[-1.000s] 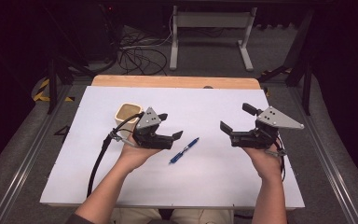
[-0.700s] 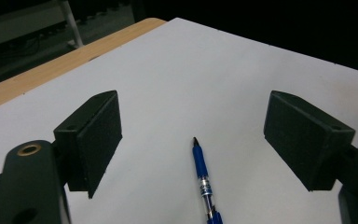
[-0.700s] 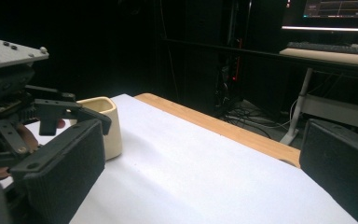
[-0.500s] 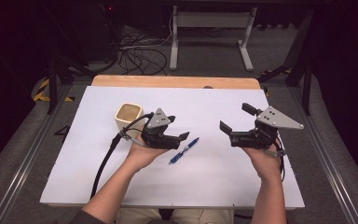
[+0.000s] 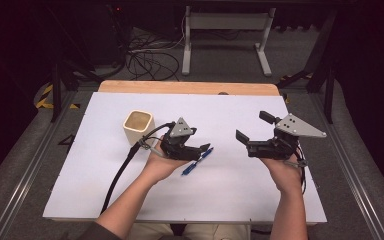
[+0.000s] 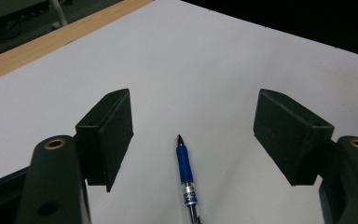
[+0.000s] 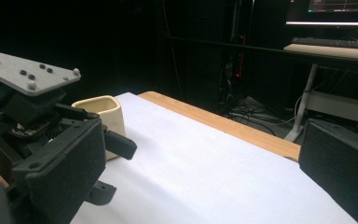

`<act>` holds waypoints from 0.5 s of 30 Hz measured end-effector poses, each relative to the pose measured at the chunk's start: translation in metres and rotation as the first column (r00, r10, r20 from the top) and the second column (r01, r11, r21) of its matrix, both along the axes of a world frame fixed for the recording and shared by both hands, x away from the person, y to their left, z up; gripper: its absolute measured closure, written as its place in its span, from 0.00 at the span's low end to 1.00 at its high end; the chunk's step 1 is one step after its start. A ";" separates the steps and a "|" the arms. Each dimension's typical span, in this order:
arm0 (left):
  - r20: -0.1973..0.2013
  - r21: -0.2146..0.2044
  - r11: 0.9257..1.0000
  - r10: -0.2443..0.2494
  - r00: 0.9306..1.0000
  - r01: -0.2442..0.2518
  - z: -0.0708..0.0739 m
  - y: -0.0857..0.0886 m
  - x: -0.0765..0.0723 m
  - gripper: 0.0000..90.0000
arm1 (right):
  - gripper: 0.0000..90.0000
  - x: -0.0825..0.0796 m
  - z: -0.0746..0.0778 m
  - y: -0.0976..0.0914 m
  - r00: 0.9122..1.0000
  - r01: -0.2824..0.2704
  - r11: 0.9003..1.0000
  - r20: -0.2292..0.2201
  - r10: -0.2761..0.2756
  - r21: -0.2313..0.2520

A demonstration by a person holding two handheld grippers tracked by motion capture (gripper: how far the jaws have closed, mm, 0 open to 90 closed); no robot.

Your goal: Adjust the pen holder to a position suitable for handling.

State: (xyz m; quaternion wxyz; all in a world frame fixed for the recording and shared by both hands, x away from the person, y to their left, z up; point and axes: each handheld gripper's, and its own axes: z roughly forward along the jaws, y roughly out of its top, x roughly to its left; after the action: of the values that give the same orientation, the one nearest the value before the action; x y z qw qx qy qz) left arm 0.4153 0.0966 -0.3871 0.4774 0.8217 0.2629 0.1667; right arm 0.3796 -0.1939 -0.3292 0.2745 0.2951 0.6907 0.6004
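A person's left hand-held gripper (image 5: 200,150) hung low over a blue pen (image 6: 185,175) lying flat on the white counter (image 5: 220,200), its jaws apart and just closing, the pen between them but touched by neither pad. In the left gripper view the pen's dark tip pointed away, midway between the two black pads (image 6: 114,133). The right hand-held gripper (image 5: 252,132) was held well apart to the right, jaws wide with nothing between them. A cream cup (image 5: 139,127) stood upright on the counter just left of the left hand-held gripper
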 end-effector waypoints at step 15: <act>-0.042 0.060 0.998 0.020 0.999 -0.018 -0.012 -0.018 0.009 0.45 | 0.02 -0.001 0.001 -0.002 1.000 0.008 1.000 -0.001 -0.008 0.004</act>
State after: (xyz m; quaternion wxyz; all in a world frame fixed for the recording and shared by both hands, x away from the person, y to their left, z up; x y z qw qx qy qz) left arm 0.4245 0.0782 -0.3994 0.4451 0.8365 0.2759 0.1613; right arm 0.3786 -0.1956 -0.3283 0.2760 0.2985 0.6885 0.6006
